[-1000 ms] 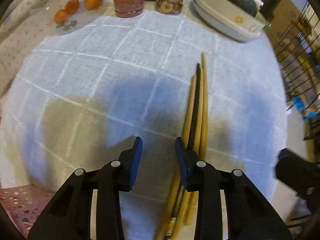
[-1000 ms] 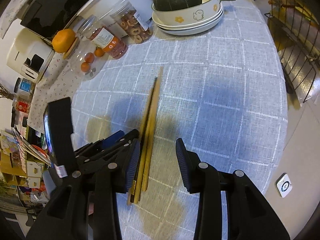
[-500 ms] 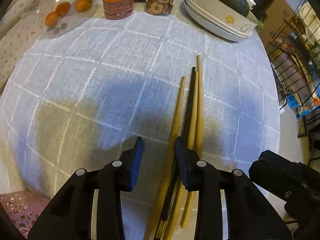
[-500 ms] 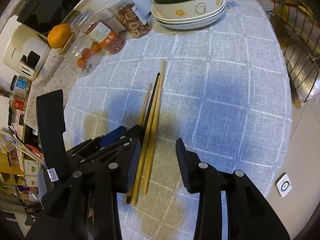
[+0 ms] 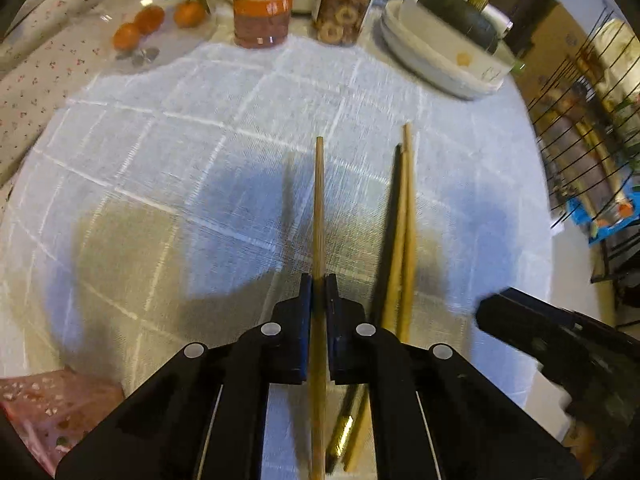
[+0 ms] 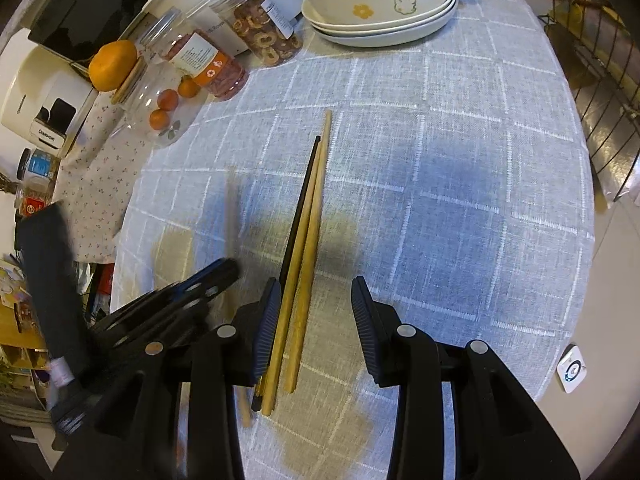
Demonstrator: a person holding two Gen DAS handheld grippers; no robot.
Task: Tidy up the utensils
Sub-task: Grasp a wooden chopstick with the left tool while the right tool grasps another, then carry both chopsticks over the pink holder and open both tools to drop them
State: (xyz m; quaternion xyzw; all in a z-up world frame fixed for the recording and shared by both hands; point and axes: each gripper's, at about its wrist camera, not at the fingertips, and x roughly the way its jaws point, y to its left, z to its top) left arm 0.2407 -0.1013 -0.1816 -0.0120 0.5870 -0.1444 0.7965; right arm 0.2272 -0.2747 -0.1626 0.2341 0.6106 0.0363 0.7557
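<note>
With your left gripper [image 5: 319, 290] just clamped on one wooden chopstick [image 5: 319, 208], you're sorting.
Next: carry it clear of the pile; right gripper [image 6: 316, 312] idles half-open over remaining chopsticks [image 6: 304, 264], frame centre.

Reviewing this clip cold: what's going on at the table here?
A person with a gripper in each hand is sorting chopsticks on a checked tablecloth. The left gripper has just closed on one wooden chopstick, apart from the rest. The right gripper hangs open over the other three, one black and two wooden, lying together on the cloth.
</note>
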